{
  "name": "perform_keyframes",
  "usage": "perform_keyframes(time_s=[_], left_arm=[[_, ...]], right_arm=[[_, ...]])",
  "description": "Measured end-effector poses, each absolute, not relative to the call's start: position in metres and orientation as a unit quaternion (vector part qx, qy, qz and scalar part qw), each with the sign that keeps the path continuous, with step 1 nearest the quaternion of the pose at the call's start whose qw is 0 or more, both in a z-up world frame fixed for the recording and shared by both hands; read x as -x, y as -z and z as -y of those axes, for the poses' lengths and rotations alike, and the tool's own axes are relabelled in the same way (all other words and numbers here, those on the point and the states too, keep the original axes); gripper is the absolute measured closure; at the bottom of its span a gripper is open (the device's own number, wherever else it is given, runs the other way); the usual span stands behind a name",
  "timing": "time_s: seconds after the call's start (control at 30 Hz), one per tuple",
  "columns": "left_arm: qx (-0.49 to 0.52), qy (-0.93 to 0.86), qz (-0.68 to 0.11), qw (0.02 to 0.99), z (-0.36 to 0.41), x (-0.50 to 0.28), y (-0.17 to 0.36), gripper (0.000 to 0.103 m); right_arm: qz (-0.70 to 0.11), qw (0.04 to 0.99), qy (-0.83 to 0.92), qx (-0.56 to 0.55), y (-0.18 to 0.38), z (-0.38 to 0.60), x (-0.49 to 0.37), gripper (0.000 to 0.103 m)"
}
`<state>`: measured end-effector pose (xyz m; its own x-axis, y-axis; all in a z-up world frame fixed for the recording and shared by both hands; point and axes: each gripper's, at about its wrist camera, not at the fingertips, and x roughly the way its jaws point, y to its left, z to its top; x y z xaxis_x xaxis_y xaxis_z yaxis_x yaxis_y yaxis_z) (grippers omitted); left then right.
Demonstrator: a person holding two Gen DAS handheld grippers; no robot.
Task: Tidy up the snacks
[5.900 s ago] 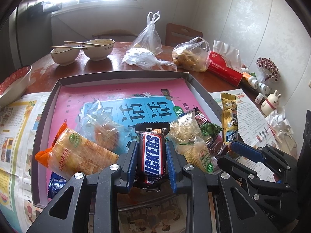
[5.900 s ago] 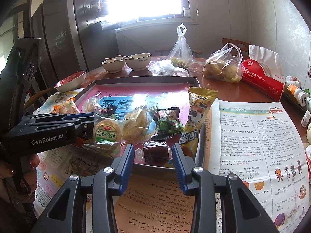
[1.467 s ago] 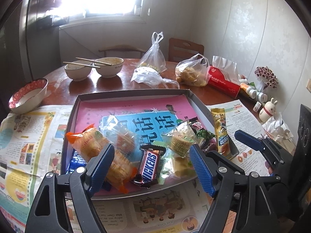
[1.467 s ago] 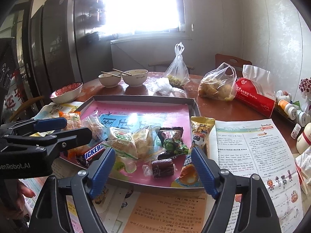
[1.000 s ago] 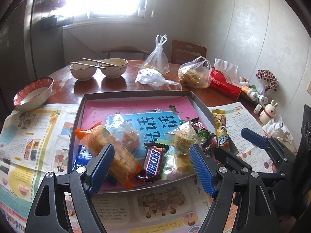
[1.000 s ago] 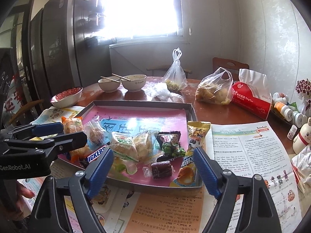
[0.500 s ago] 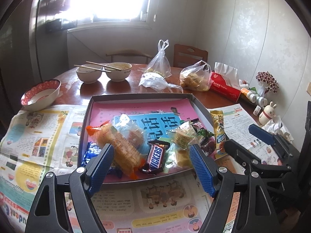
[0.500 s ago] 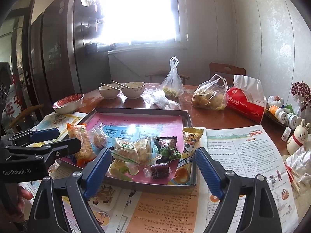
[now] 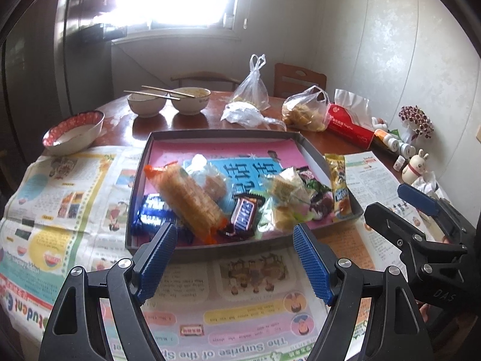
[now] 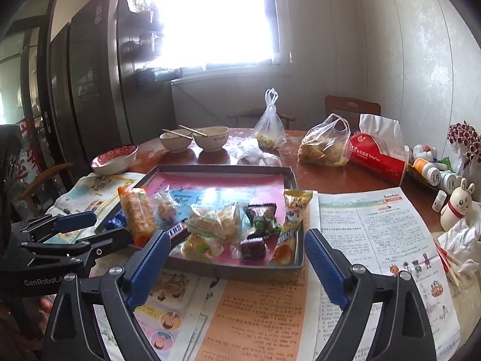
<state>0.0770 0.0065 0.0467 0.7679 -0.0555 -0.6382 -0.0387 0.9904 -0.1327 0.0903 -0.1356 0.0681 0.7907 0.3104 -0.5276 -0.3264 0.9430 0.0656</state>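
Observation:
A grey tray (image 9: 216,134) with a pink lining holds the snacks: a Snickers bar (image 9: 245,210), an orange cracker pack (image 9: 189,201), a blue packet (image 9: 153,210), clear-wrapped pastries (image 9: 282,189) and a yellow packet (image 9: 339,186) leaning on the right rim. My left gripper (image 9: 234,240) hangs open and empty over the newspaper, short of the tray's near edge. In the right wrist view the tray (image 10: 228,168) lies ahead, and the right gripper (image 10: 237,240) stands before its near rim, jaws opening with nothing between them. The dark red candy (image 10: 254,248) sits just beyond.
Newspaper (image 9: 60,198) covers the near table. Behind the tray stand two bowls with chopsticks (image 9: 168,102), a red-rimmed bowl (image 9: 72,132), plastic bags (image 9: 303,111) and a red tissue pack (image 9: 348,123). Bottles (image 10: 427,168) and a rabbit figure (image 10: 457,204) are at the right.
Both grippers have drawn back from the tray, which now looks smaller and farther off. The right jaws stand a little wider. The Snickers bar, held earlier by the left gripper, lies in the tray.

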Motion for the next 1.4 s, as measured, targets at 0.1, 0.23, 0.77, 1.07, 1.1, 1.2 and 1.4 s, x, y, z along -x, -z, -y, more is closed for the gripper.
perform_keyframes(time_s=[0.1,0.23,0.77,1.07,1.1,1.2,1.4], left_arm=[[0.077,-0.006,-0.342,0.937,-0.008,-0.071,-0.043,0.022],[0.084,-0.008,-0.347,0.934,-0.007,-0.062,-0.035,0.022],[0.089,-0.007,-0.373,0.923,-0.007,-0.043,-0.019,0.022],[0.084,-0.009,-0.376,0.923,-0.008,-0.042,-0.017,0.022],[0.084,-0.009,-0.376,0.923,-0.008,-0.042,-0.017,0.022],[0.084,-0.009,-0.377,0.922,-0.008,-0.042,-0.017,0.022],[0.082,-0.009,-0.379,0.922,-0.007,-0.042,-0.016,0.022]], right_arm=[[-0.283,0.945,-0.165,0.011,-0.065,0.139,-0.084,0.013],[-0.293,0.942,-0.164,0.005,-0.062,0.144,-0.078,0.012],[-0.331,0.928,-0.170,-0.004,-0.037,0.140,-0.054,0.012],[-0.345,0.923,-0.167,0.001,-0.029,0.135,-0.055,0.012],[-0.345,0.924,-0.167,0.002,-0.029,0.134,-0.056,0.012],[-0.347,0.923,-0.166,0.004,-0.028,0.134,-0.056,0.012],[-0.348,0.923,-0.162,0.004,-0.027,0.135,-0.057,0.012]])
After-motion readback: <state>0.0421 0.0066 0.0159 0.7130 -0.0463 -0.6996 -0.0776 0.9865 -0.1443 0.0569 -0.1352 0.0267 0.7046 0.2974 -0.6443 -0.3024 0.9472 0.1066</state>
